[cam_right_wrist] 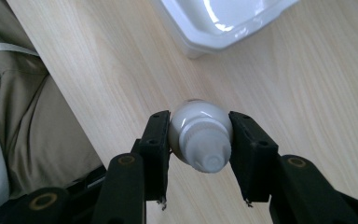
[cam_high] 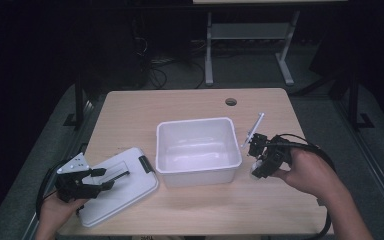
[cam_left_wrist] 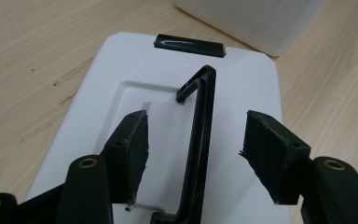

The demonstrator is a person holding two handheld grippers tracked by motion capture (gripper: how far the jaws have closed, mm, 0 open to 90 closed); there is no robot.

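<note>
Work in hand: packing the white bottle into the white bin, with the lid waiting for closing.
Right hand-held gripper: clamped on the bottle, one pad on each side of its body, cap towards the camera; it hangs above the bare counter just right of the bin.
Left hand-held gripper: jaws apart, straddling the lid's raised black handle without pressing on it.
Lid: lies flat on the counter left of the bin, its black latch at the edge facing the bin.
Bin: open and seemingly empty, mid-counter.
Step, as I judge it: the bottle is lifted and on its way to the bin.
Next move calls for: carrying the bottle over the bin's near-right rim, lowering it inside, then releasing.
Watch: the rim sits close to the bottle's path.
</note>
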